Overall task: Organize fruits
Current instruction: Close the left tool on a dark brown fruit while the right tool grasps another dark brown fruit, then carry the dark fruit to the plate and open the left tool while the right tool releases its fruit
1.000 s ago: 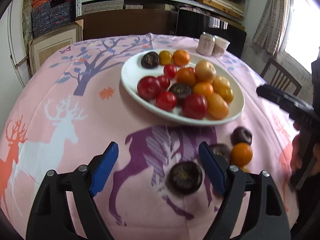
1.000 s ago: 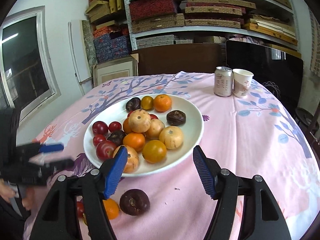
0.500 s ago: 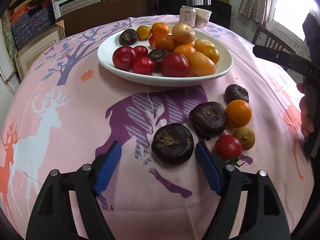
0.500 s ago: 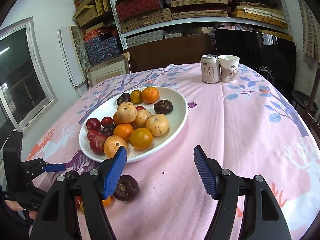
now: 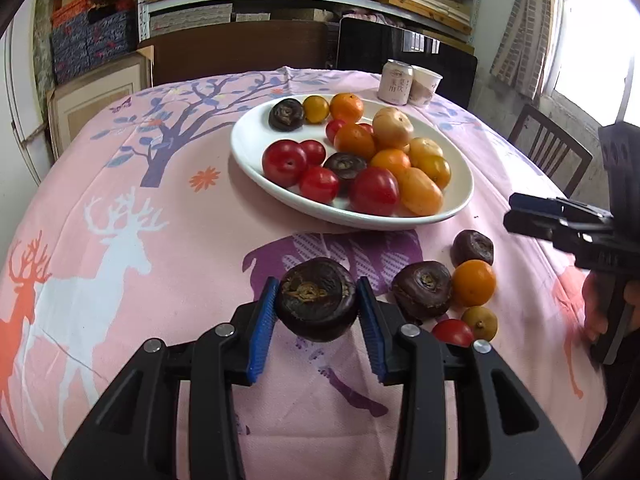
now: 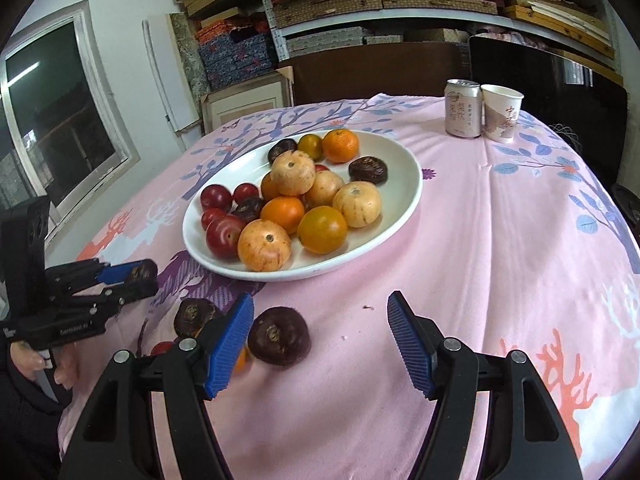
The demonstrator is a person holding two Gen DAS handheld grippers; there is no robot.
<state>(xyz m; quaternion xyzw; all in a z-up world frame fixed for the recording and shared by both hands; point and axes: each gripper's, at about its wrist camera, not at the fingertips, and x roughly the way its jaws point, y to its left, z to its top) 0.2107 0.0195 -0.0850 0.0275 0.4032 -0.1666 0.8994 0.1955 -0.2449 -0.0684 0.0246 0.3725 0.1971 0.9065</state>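
My left gripper (image 5: 318, 304) is shut on a dark purple fruit (image 5: 316, 304) and holds it above the pink tablecloth, short of the white plate (image 5: 256, 140). The plate holds several red, orange, yellow and dark fruits. Loose on the cloth to the right lie two dark fruits (image 5: 424, 288), an orange (image 5: 473, 282), a small yellow fruit (image 5: 480, 322) and a red tomato (image 5: 452, 332). My right gripper (image 6: 320, 340) is open, with a dark fruit (image 6: 279, 335) just inside its left finger. The left gripper with its fruit also shows in the right wrist view (image 6: 132, 278).
A drink can (image 6: 463, 108) and a paper cup (image 6: 501, 112) stand at the table's far right edge. A wooden chair (image 5: 552, 152) stands beyond the table on the right. Shelves with boxes fill the back wall.
My left gripper has closed on the dark purple fruit and lifted it off the cloth. My right gripper has moved lower and nearer to the loose fruits.
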